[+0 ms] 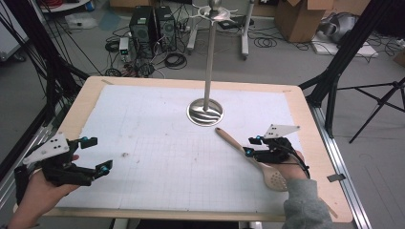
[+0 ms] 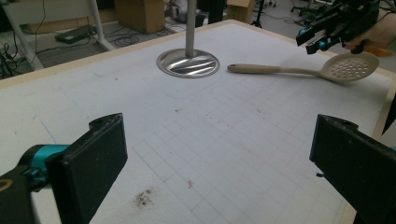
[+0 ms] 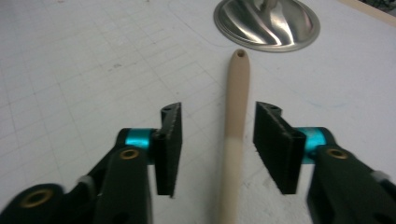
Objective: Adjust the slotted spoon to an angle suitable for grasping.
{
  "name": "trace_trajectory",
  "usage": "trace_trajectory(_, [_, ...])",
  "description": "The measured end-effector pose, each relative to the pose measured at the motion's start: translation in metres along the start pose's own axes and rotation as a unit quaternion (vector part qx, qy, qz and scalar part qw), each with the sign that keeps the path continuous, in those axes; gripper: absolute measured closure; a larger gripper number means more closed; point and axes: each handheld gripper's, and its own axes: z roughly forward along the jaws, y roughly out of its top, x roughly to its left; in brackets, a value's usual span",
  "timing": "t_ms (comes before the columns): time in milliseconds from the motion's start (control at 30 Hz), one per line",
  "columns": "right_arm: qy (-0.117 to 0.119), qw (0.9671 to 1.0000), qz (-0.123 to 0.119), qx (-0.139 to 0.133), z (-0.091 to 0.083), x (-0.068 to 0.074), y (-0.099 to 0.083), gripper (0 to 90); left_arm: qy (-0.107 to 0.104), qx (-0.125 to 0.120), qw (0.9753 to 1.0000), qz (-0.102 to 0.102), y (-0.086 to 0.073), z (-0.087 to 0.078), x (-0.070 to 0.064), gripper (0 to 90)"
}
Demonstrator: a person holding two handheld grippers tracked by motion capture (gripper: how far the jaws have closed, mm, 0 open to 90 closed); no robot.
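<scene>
Two grippers are at the near side of the table (image 1: 305, 119), one towards each corner, with a wide stretch of bare white gridded mat (image 1: 157, 138) between them. On the left, the left gripper (image 1: 98, 153) hovers over the mat's near-left corner, close to the table's left edge. Its jaws are spread wide apart and hold nothing; in the left gripper view there is just mat between them. Ahead of it lies open mat right up to the round metal base of the tall stand (image 1: 205, 112), which rises near the middle of the far half.

Just right of that base, the slotted spoon (image 1: 248, 155) lies flat, its handle end near the base and its perforated bowl towards the near-right corner, not far from the mat's right border. The right gripper (image 1: 250, 145) sits over the handle's middle. In the right gripper view its jaws are partly open, one on either side of the handle (image 3: 235, 116), with a clear gap on each side and no contact.
</scene>
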Motion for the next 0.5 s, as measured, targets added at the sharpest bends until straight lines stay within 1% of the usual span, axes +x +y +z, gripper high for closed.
trace_trajectory(67, [-0.006, 1.0, 0.003, 0.004, -0.003, -0.002, -0.002, 39.7, 0.0, 0.0, 1.0, 0.0, 0.0, 0.0, 0.0, 4.4])
trace_trajectory(100, [-0.006, 1.0, 0.003, 0.004, -0.003, -0.002, -0.002, 39.7, 0.0, 0.001, 1.0, 0.0, 0.0, 0.0, 0.0, 4.4])
trace_trajectory(133, [-0.007, 0.9999, 0.008, 0.008, -0.007, -0.004, -0.003, 30.5, 0.0, 0.001, 1.0, -0.001, -0.001, -0.001, 0.001, 4.4])
trace_trajectory(167, [-0.007, 0.9999, 0.01, 0.011, -0.008, -0.005, -0.003, 26.4, 0.0, 0.001, 1.0, -0.001, -0.001, -0.001, 0.001, 4.4])
trace_trajectory(200, [-0.005, 0.9999, 0.01, 0.013, -0.01, -0.006, -0.004, 19.3, 0.0, 0.001, 1.0, -0.001, -0.001, -0.001, 0.001, 4.5])
trace_trajectory(233, [-0.005, 0.9999, 0.01, 0.013, -0.01, -0.006, -0.004, 19.3, 0.0, 0.002, 1.0, -0.002, -0.001, -0.001, 0.002, 4.5])
trace_trajectory(267, [-0.003, 0.9999, 0.013, 0.011, -0.013, -0.006, -0.005, 14.7, 0.002, 0.0, 1.0, -0.004, -0.001, -0.001, 0.002, 4.4])
trace_trajectory(400, [0.0, 0.9999, 0.005, 0.013, -0.019, -0.006, -0.007, 14.0, 0.001, -0.001, 1.0, -0.004, -0.001, -0.002, 0.003, 4.4])
trace_trajectory(500, [0.003, 0.9999, 0.005, 0.014, -0.021, -0.007, -0.009, 14.1, 0.001, -0.002, 1.0, -0.004, 0.0, -0.003, 0.003, 4.4])
